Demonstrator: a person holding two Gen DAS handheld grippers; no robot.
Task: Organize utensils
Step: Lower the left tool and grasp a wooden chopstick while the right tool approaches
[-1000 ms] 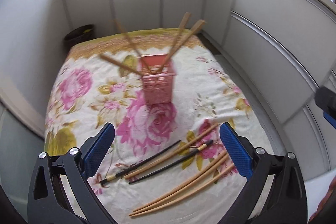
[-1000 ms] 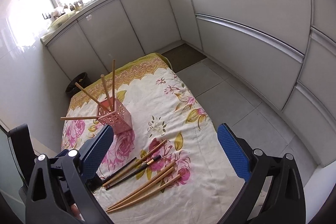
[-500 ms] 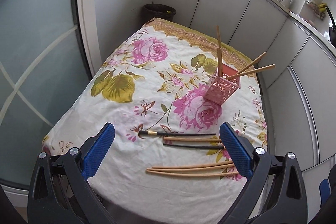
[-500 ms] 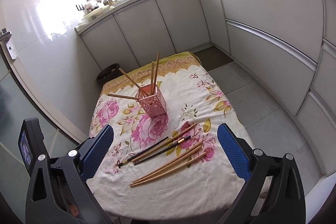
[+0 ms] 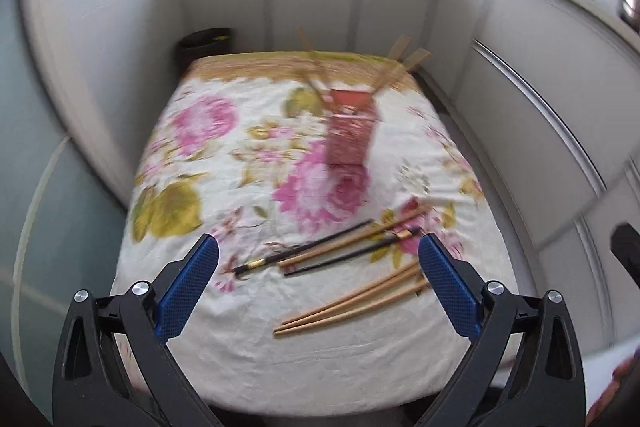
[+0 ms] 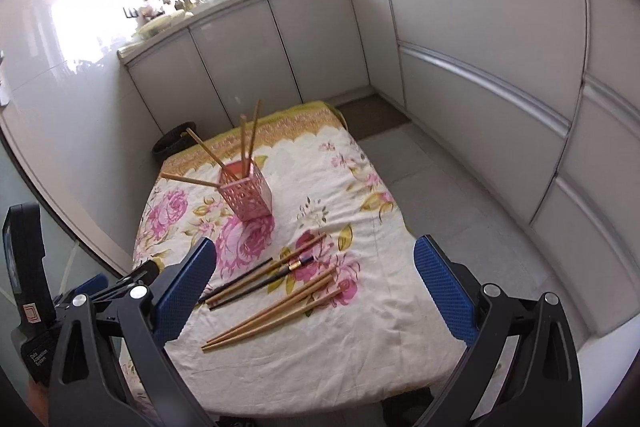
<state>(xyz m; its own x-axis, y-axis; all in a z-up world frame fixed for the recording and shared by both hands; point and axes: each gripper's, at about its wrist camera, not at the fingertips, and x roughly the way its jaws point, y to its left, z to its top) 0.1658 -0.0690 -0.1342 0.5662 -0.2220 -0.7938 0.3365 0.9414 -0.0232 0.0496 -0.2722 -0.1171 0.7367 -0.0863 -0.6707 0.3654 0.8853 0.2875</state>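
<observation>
A pink perforated holder [image 6: 247,191] [image 5: 350,131] stands mid-table with several wooden chopsticks [image 6: 248,135] sticking out of it. Loose on the flowered cloth lie black chopsticks [image 6: 256,281] [image 5: 304,251] and several wooden chopsticks [image 6: 276,311] [image 5: 352,301], near the front edge. My left gripper [image 5: 316,279] hangs open above the front of the table, empty. My right gripper [image 6: 314,287] is open too, held high and back from the loose chopsticks. The left gripper's body [image 6: 100,287] shows at the lower left of the right wrist view.
The small table [image 6: 360,359] under a flowered cloth sits in a kitchen corner, with white cabinets [image 6: 480,67] behind and to the right. A dark bin [image 6: 172,143] stands on the floor behind the table. A glass panel [image 5: 48,187] is on the left.
The left wrist view swung from a left-side angle back toward the table's front and is blurred with motion. The right gripper came lower and closer to the table. Both stayed open.
</observation>
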